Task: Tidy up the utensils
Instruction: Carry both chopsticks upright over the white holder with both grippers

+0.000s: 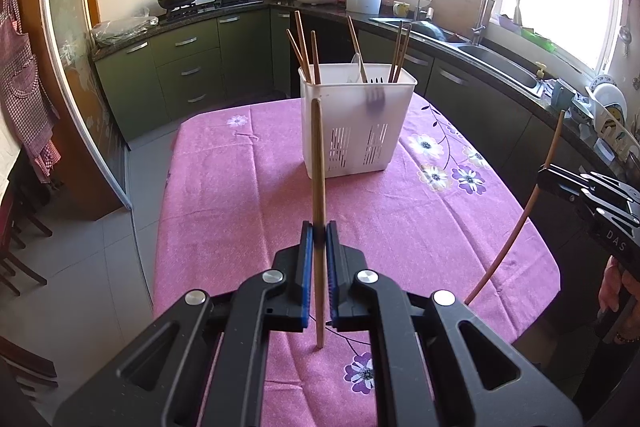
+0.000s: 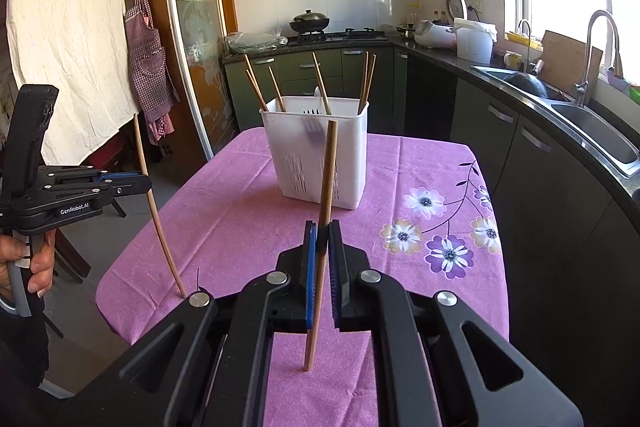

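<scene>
The left gripper (image 1: 319,227) is closed on one wooden chopstick (image 1: 318,163), held upright above the desk (image 1: 224,187). Ahead stands the white utensil basket (image 1: 356,123), already containing several chopsticks and a spoon. The right gripper (image 2: 322,227) is likewise clamped on a second chopstick (image 2: 326,171), slightly tilted.

Progress assessment: most utensils appear stowed. No loose utensil is visible on the pink cloth, so these two held chopsticks are probably the last to insert.

View differences: the left wrist view shows the right gripper side-on at frame right. The right wrist view shows the left gripper side-on, with the holding hand (image 2: 38,267).
</scene>
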Demonstrator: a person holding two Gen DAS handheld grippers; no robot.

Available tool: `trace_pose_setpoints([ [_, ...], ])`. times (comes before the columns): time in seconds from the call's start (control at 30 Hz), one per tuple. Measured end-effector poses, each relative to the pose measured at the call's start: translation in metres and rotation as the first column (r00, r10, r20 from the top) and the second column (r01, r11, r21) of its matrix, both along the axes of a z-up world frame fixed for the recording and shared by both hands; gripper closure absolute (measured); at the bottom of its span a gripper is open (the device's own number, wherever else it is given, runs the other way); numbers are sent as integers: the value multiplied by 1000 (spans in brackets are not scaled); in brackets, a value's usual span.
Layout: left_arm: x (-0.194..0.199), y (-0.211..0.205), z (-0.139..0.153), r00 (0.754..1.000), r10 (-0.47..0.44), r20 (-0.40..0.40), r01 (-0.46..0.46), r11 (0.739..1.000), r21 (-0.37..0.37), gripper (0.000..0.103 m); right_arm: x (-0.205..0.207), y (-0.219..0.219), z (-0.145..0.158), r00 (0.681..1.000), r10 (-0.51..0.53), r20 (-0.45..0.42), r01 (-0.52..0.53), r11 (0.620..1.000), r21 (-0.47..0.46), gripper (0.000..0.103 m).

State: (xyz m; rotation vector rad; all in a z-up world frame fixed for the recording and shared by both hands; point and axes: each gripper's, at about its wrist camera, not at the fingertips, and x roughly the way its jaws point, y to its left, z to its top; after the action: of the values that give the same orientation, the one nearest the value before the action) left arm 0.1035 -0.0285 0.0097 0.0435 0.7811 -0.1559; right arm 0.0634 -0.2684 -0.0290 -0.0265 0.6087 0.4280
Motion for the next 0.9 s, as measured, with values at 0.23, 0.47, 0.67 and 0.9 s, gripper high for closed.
trace_pose_setpoints([
  [0.23, 1, -4, 3, 1000, -5, -1, 5, 1000, 6, 96, 8, 5, 5, 1000, 13, 12, -13, 1000, 8, 96],
  [0.47, 7, -9, 14, 1000, -18, 16, 18, 1000, 1, 97, 21, 8, 27, 998, 20, 56, -22, 999, 32, 96],
  [0.67, 22, -15, 36, 999, -36, 40, 36, 999, 3, 97, 44, 11, 55, 995, 37, 91, -42, 997, 57, 96],
  [0.9, 51, -27, 79, 993, -70, 91, 71, 997, -11, 97, 70, 16, 107, 985, 52, 165, -65, 995, 73, 96],
])
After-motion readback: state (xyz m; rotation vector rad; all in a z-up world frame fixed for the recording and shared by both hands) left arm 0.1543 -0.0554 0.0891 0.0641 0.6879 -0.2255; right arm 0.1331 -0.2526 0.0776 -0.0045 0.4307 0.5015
